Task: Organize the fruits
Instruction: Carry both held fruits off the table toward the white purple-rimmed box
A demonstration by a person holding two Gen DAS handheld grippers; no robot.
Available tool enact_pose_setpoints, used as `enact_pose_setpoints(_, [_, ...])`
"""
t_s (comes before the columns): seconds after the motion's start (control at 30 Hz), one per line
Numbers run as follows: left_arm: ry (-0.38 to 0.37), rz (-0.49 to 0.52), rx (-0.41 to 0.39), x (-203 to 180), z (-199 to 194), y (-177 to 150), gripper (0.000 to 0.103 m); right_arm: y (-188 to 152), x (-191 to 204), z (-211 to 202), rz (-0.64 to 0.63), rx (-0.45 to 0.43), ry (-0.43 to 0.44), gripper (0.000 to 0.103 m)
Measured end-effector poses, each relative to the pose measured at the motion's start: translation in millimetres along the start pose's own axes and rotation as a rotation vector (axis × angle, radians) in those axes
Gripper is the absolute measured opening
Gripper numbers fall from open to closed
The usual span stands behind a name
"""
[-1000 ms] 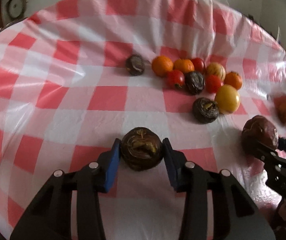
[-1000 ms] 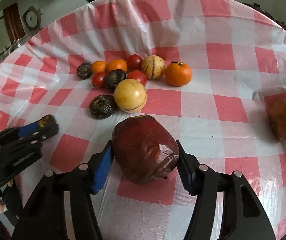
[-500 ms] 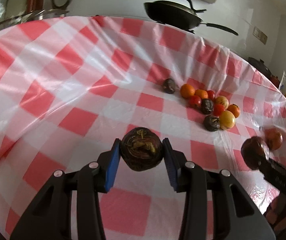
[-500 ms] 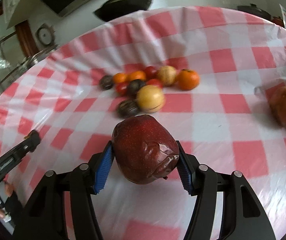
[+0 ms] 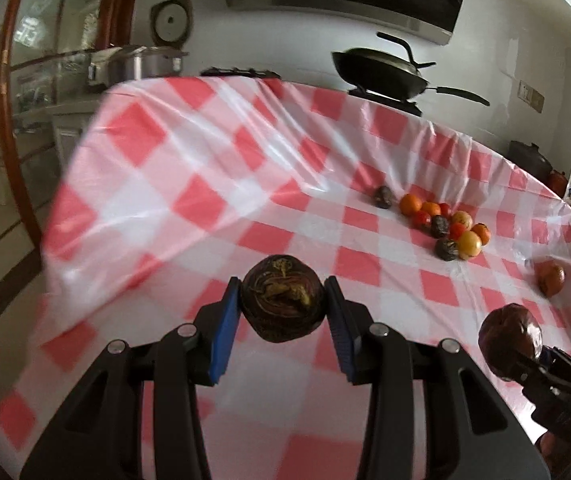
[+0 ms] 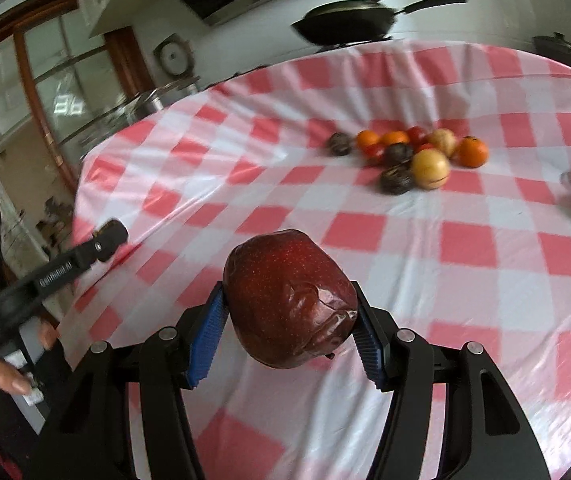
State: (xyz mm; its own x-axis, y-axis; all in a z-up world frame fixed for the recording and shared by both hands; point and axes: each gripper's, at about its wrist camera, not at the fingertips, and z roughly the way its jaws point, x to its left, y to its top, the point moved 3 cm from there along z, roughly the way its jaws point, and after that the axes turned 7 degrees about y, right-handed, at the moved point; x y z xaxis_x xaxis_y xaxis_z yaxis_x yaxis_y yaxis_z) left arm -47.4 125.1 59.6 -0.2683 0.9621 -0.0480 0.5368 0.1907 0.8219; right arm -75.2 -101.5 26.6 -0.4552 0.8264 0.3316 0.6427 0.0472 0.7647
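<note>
Checkered table [image 5: 205, 208] fills both views, fruit pile [image 6: 409, 156] loose at far side. Left tool [image 5: 282, 312] clamps dark fruit [image 5: 281, 298]; right tool [image 6: 287, 320] clamps red apple [image 6: 285, 296], both held above table.

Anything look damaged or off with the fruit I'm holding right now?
Yes. The red apple in the right gripper has wrinkled, sunken skin near its lower right side, which suggests bruising or rot. The dark round fruit in the left gripper shows no clear damage.

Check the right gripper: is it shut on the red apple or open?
Shut. The right gripper has both blue pads pressed against the red apple, which hangs above the checked tablecloth.
</note>
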Motion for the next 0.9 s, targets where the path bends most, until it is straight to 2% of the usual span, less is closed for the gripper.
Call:
enact_pose_setpoints(0.3, [0.039, -0.031, 0.015, 65.2, -33.9, -30.8, 0.042, -24.7, 48.4, 0.3, -0.069, 0.047, 0.078, 0.058])
enact_pose_setpoints(0.67, [0.179, -0.105, 0.048, 174.6, -77.2, -80.1, 0.042, -56.6, 136.3, 2.8, -0.241, 0.123, 0.201, 0.058])
enact_pose_setpoints(0.9, [0.244, -0.166, 0.123, 235.2, -95.2, -118.6, 0.042, -82.8, 197.7, 11.5, -0.366, 0.198, 0.302, 0.058])
